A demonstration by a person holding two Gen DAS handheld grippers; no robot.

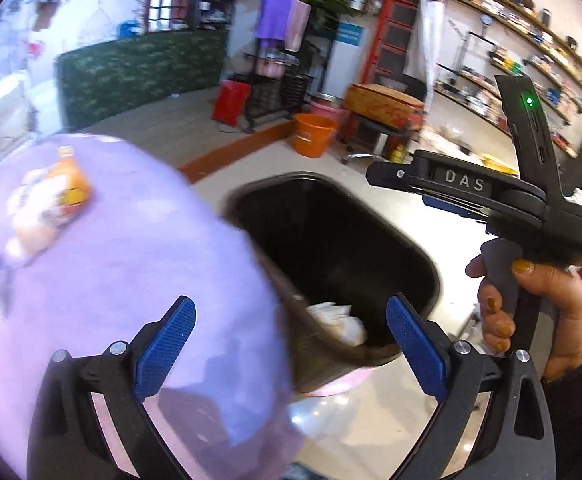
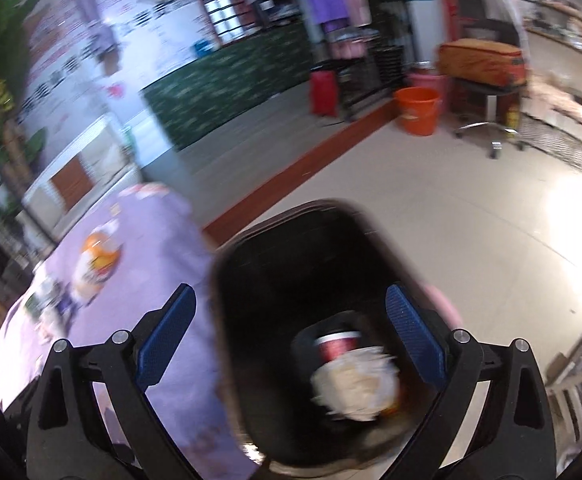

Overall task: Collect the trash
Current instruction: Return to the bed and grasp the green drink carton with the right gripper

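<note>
A black trash bin [image 1: 331,240] stands on the floor beside a table under a purple cloth [image 1: 131,264]. My left gripper [image 1: 291,344] is open and empty above the table's edge and the bin's rim. Crumpled white paper [image 1: 341,322] lies in the bin. My right gripper [image 2: 291,344] hangs open over the bin [image 2: 291,260], above a red paper cup [image 2: 337,346] and a blurred wad of paper [image 2: 355,388]. An orange snack wrapper [image 1: 71,188] and other scraps lie on the cloth, and the wrapper [image 2: 99,258] shows in the right wrist view too. A hand [image 1: 531,312] holds the right gripper [image 1: 391,176].
An orange bucket [image 1: 313,134] stands on the tiled floor beyond the bin, next to a stool carrying an orange bag [image 2: 483,64]. A green hedge-patterned panel [image 1: 139,64] and a black rack [image 1: 275,92] line the back. Stocked shelves [image 1: 531,40] run along the right.
</note>
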